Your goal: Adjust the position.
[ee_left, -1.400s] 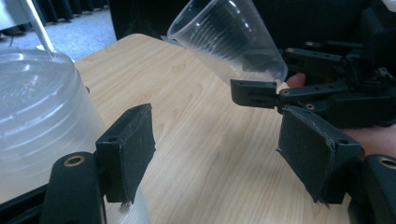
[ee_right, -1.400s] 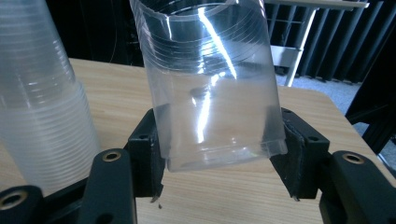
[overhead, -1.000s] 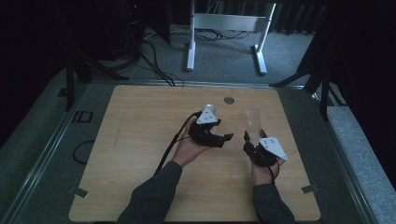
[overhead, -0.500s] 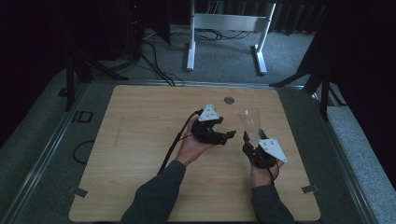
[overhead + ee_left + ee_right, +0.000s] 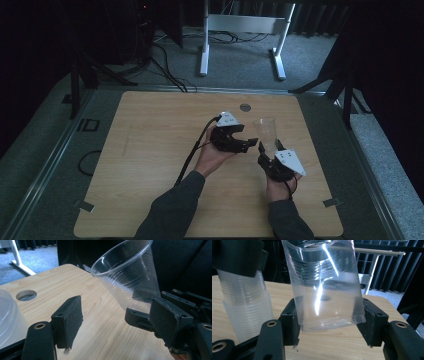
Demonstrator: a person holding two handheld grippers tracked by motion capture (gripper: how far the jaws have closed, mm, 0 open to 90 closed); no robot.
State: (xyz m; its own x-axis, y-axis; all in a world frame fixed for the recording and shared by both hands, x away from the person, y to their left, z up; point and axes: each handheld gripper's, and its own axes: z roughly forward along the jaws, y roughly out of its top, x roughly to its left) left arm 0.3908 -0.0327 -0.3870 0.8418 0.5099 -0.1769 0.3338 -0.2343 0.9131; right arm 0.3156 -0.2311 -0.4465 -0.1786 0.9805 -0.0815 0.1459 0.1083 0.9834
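A clear plastic cup [image 5: 265, 131] stands upright and lifted off the wooden table [image 5: 150, 150], right of centre. My right gripper [image 5: 266, 151] is shut on the cup's base. In the right gripper view both pads squeeze the cup [image 5: 324, 290] flat, with the right gripper [image 5: 329, 322] around it. My left gripper [image 5: 248, 144] lies on an upturned palm and points at the cup from the left. Its jaws [image 5: 120, 325] stand open with nothing between them, the cup [image 5: 127, 277] just beyond. A stack of clear cups [image 5: 247, 307] hangs beside the left gripper; I cannot tell what holds the stack [image 5: 7, 320].
A round hole [image 5: 245, 107] is cut in the table near its far edge. A black cable [image 5: 192, 155] trails from the left gripper toward the person. A white metal frame [image 5: 240, 25] stands on the carpet behind the table. Dark stands flank both sides.
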